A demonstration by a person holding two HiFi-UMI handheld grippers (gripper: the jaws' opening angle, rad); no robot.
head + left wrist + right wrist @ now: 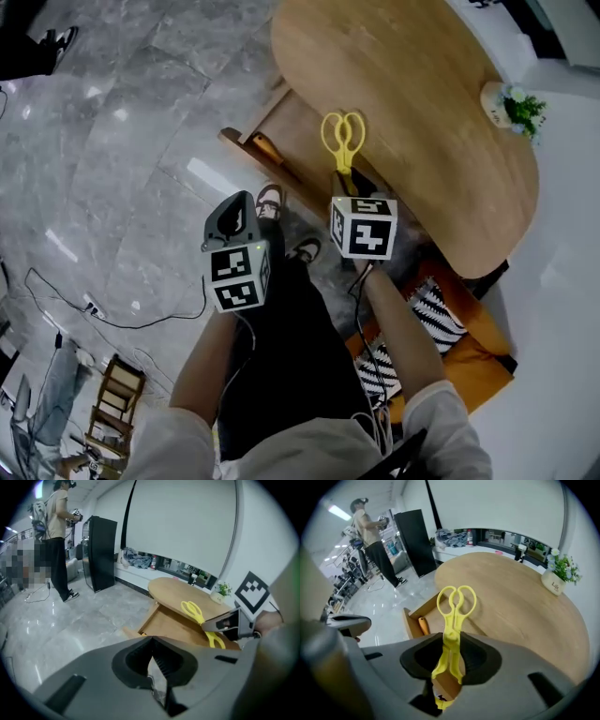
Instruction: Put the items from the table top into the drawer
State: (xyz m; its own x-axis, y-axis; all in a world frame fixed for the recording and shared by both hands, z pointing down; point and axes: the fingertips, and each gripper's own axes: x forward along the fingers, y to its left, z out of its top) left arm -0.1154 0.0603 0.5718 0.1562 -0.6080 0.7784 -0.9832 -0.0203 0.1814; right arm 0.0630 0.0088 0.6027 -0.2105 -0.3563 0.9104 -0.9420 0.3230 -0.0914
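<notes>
A pair of yellow plastic scissor-tongs [343, 136] [452, 620] is held above the edge of the oval wooden table [422, 84], over the open wooden drawer [298, 127] [423, 609]. My right gripper [349, 183] [451, 644] is shut on the tongs' lower arms, and the two finger loops stick out ahead. An orange-handled tool [265, 148] [423, 625] lies in the drawer. My left gripper [236, 208] [151, 641] hangs left of the drawer over the grey floor. Its jaws meet with nothing between them.
A small white pot with a plant [511, 105] [560, 576] stands at the table's far right edge. A striped and orange cushion [450, 328] lies by the table's near end. A cable [141, 319] runs across the floor. A person [58, 541] stands beside a black cabinet [101, 552].
</notes>
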